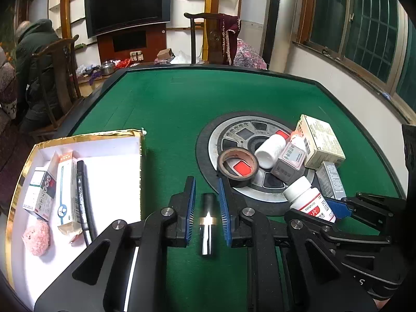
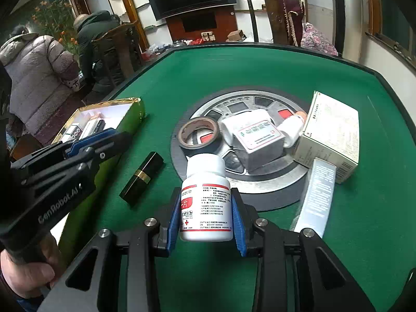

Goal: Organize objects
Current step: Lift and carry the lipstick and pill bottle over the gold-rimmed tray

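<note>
The white medicine bottle point(image 2: 206, 197) is pinched between the pads of the right hand-held gripper point(image 2: 206, 223), long axis pointing away, cap far, above the green table point(image 2: 260, 70). The left hand-held gripper point(image 1: 206, 202) is pressed to its narrowest, empty, above the black lipstick tube point(image 1: 208, 223) lying on the table.

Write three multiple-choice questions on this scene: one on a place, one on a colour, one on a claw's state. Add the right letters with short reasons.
1. Where does the lipstick lie, relative to the box?
A) inside it B) beside it, on the green felt C) under it
2. What colour is the fluffy toy in the box?
A) pink B) yellow C) blue
3. The right claw is:
A) open, empty B) shut on the white bottle C) shut, empty

1 B: it lies on felt outside the box wall.
2 A: it is plainly pink.
3 B: the claw presses the bottle's sides.
</note>
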